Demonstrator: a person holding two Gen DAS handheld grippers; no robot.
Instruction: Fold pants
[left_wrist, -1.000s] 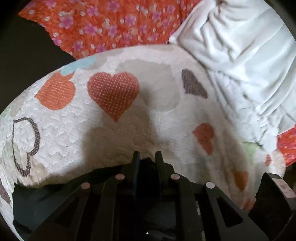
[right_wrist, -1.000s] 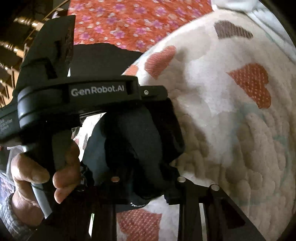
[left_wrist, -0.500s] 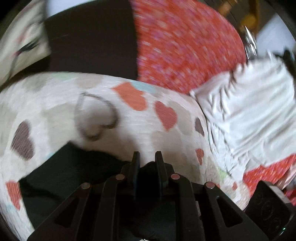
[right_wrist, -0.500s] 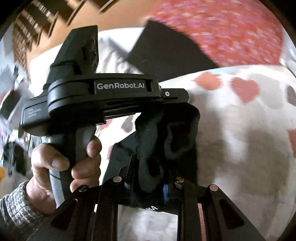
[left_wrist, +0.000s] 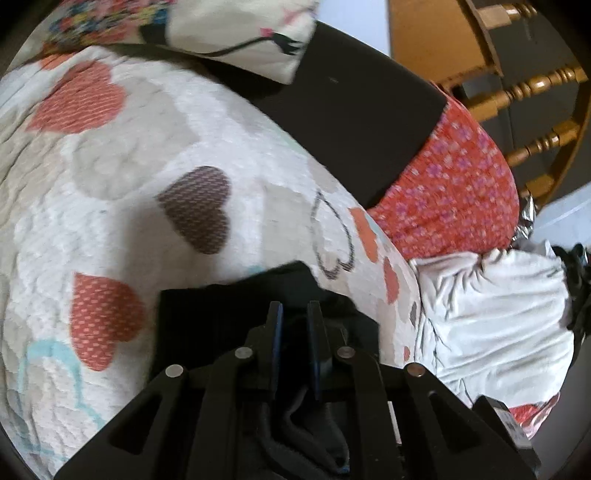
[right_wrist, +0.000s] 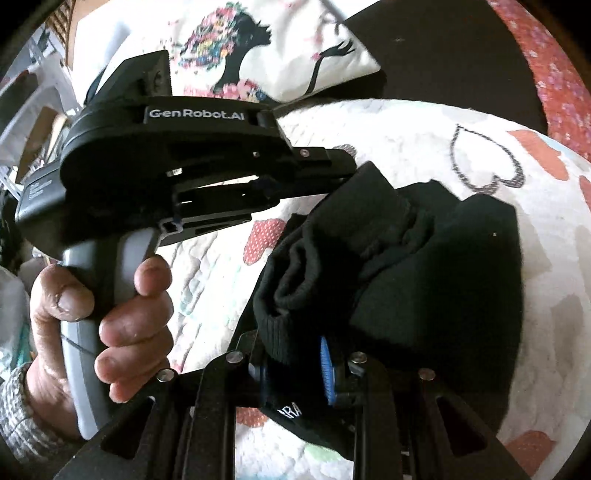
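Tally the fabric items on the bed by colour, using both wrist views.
Black: 2, the pants and a flat black cloth
White: 3, the heart quilt, a crumpled white garment and a printed pillow
Red: 1, the floral sheet
Total: 6

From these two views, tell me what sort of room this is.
Probably a bedroom: black pants lie on a heart-print quilt, with a printed pillow and a wooden spindle rail behind, likely a bed frame.
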